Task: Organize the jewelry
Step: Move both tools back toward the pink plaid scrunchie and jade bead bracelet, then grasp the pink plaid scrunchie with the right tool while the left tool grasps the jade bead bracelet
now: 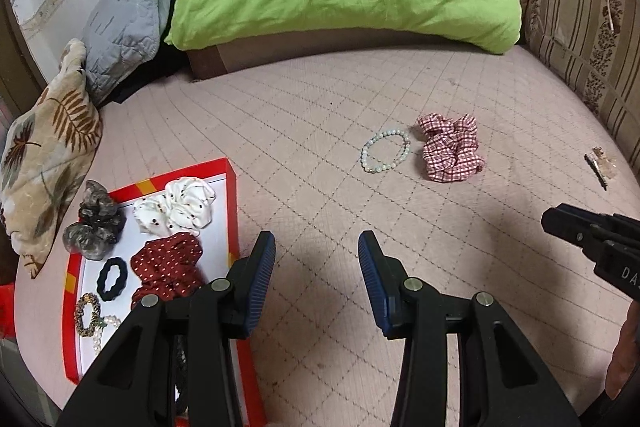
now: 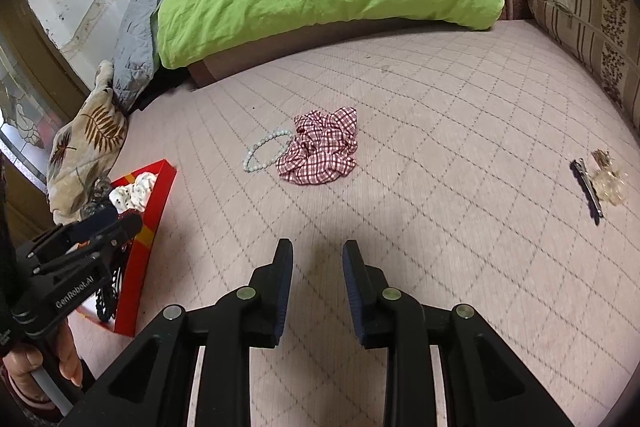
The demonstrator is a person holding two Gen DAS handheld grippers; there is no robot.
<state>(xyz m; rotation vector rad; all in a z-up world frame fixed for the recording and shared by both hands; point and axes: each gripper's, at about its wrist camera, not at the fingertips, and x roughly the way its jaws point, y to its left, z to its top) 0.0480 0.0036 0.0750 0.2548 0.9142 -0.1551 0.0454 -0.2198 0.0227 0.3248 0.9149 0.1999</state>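
The bed point(image 1: 320, 99) carries a red tray point(image 1: 230, 183) at the left with scrunchies. The checked scrunchie point(image 1: 450, 147) lies mid-bed, the bead bracelet point(image 1: 386, 151) touching its left side. Both the left tool point(image 1: 316, 247) and right tool point(image 2: 317, 255) stand open, empty.

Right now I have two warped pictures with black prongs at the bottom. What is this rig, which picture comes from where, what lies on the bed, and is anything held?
A person holds a pair of tongs in each hand, each with a wide-angle camera looking along its fingers. One picture looks from the left tongs, the other from the right tongs. Both stand open and hold nothing.

On the quilted mattress lie a pale bead bracelet beside a red checked scrunchie, and farther right a black hair clip next to a clear ornament I cannot identify.

At the left, a red tray already holds several scrunchies, a black hair tie and beaded bracelets.
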